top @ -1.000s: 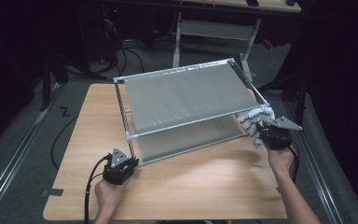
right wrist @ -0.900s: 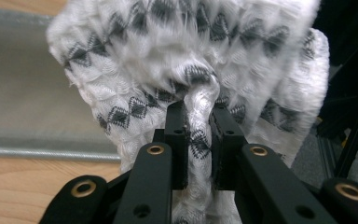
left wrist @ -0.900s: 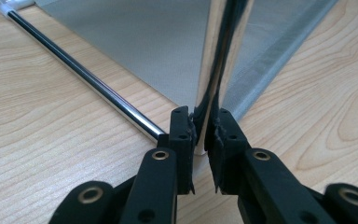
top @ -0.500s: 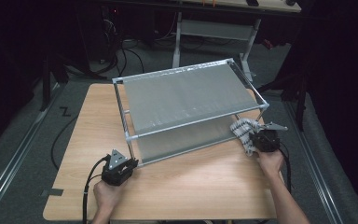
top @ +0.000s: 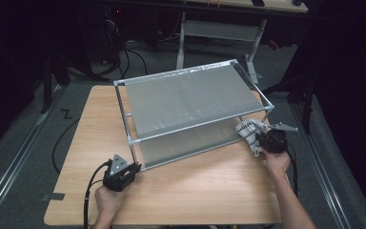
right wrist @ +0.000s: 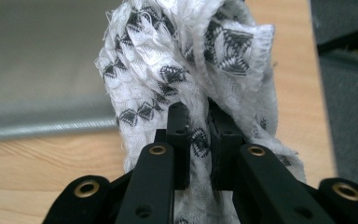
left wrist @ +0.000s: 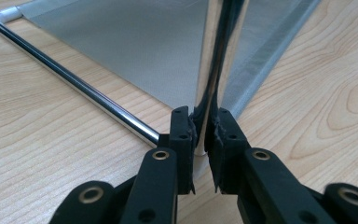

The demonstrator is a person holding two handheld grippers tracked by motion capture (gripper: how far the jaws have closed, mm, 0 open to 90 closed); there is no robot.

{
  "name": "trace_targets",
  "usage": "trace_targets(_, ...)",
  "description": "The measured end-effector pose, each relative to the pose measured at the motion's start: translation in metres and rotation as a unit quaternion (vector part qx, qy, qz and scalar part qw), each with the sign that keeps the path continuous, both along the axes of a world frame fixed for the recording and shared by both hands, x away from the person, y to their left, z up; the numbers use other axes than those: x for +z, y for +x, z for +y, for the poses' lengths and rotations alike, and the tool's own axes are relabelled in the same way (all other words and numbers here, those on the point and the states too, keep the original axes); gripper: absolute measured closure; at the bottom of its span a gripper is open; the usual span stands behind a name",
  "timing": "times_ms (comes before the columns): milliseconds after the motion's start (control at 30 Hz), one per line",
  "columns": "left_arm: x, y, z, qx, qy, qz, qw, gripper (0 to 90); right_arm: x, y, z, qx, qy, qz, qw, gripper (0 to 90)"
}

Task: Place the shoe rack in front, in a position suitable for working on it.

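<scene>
The white cloth with a black diamond pattern (top: pixel 249 135) is hanging bunched at the front right corner of the two-tier metal rack (top: pixel 190 102), just beside the lower shelf's edge and above the wooden table (top: pixel 195 186). The right gripper (top: pixel 267 139) is pinching it: in the right gripper view its jaws are standing narrow with folds of the cloth (right wrist: pixel 186 70) squeezed between them, the rest of the fabric billowing up over the fingertips and spilling down on both sides. Behind the cloth in that view, the grey mesh of the lower shelf (right wrist: pixel 37 70) is lying blurred.

The left gripper (top: pixel 126 168) is sitting at the rack's front left corner, low on the table. In the left gripper view its jaws are closing narrowly around the shiny upright post (left wrist: pixel 216 70) near its foot, the pads touching the metal on either side. A chrome bottom rail (left wrist: pixel 74 86) is running away from that corner to the upper left, and the grey mesh panel (left wrist: pixel 130 42) is stretching behind it.

The person's hands are holding both grippers from the near edge, a black cable (top: pixel 89 191) trailing from the left one.
</scene>
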State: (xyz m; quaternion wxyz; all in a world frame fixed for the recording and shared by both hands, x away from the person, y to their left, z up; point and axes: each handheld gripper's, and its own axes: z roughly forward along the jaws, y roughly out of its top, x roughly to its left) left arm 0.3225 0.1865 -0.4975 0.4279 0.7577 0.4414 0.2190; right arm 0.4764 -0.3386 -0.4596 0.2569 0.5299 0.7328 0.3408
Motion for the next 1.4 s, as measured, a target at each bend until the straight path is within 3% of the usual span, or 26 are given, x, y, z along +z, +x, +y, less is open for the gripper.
trace_targets(33,0.000,0.000,0.000,-0.001,0.001,0.000,1.0000,80.3,0.000,0.000,0.000,0.000,0.000,0.000,1.0000,81.1)
trace_targets(167,0.001,0.000,0.000,-0.001,0.001,0.003,1.0000,80.3,0.034,-0.002,-0.001,0.006,-0.006,-0.038,0.9993,81.1)
trace_targets(233,0.001,0.000,0.000,-0.003,0.002,0.003,1.0000,80.3,0.042,-0.003,-0.001,0.007,-0.007,-0.047,0.9989,81.0)
trace_targets(300,0.002,0.001,0.000,-0.010,0.005,0.008,0.9999,80.3,0.062,-0.006,0.001,0.008,-0.009,-0.070,0.9974,81.0)
trace_targets(333,0.002,0.001,0.000,-0.010,0.005,0.008,0.9999,80.3,0.062,-0.006,0.001,0.008,-0.009,-0.070,0.9974,81.0)
trace_targets(400,0.002,0.002,0.001,-0.012,0.005,0.009,0.9999,80.3,0.078,-0.009,0.003,0.013,-0.018,-0.086,0.9961,80.9)
trace_targets(533,0.002,0.001,0.001,-0.011,0.003,0.007,0.9999,80.3,0.084,-0.009,0.005,0.015,-0.027,-0.092,0.9953,81.0)
trace_targets(633,0.002,0.001,0.001,-0.011,0.004,0.007,0.9999,80.3,0.068,-0.002,0.005,0.007,-0.019,-0.073,0.9971,81.1)
trace_targets(700,0.002,0.001,0.000,-0.010,0.004,0.007,0.9999,80.3,0.055,0.001,0.007,0.002,-0.026,-0.067,0.9974,81.0)
trace_targets(733,0.002,0.001,0.000,-0.010,0.004,0.007,0.9999,80.3,0.055,0.001,0.007,0.002,-0.026,-0.067,0.9974,81.0)
trace_targets(800,0.002,0.001,0.000,-0.010,0.004,0.007,0.9999,80.2,0.032,0.006,0.008,-0.005,-0.022,-0.043,0.9988,81.1)
trace_targets(833,0.002,0.001,0.000,-0.010,0.004,0.007,0.9999,80.3,0.032,0.006,0.008,-0.005,-0.022,-0.043,0.9988,81.1)
trace_targets(1000,0.002,0.001,0.000,-0.006,0.005,0.006,1.0000,80.2,0.002,0.012,0.008,-0.011,-0.018,-0.004,0.9998,81.2)
trace_targets(1067,0.001,0.001,0.000,0.000,0.002,0.005,1.0000,80.3,-0.008,0.012,0.012,-0.009,-0.037,0.010,0.9992,81.2)
trace_targets(1100,0.001,0.002,0.001,0.003,0.001,0.004,1.0000,80.2,-0.019,0.011,0.017,0.000,-0.056,0.029,0.9980,81.2)
trace_targets(1133,0.001,0.002,0.001,0.004,0.001,0.004,1.0000,80.2,-0.024,0.010,0.018,0.002,-0.054,0.034,0.9980,81.2)
trace_targets(1233,0.001,0.002,0.001,0.005,0.002,0.004,1.0000,80.2,-0.029,0.006,0.018,0.003,-0.043,0.033,0.9985,81.2)
trace_targets(1400,0.001,0.002,0.004,0.014,0.002,0.005,0.9999,80.2,-0.021,-0.010,0.020,0.023,-0.032,0.028,0.9988,81.2)
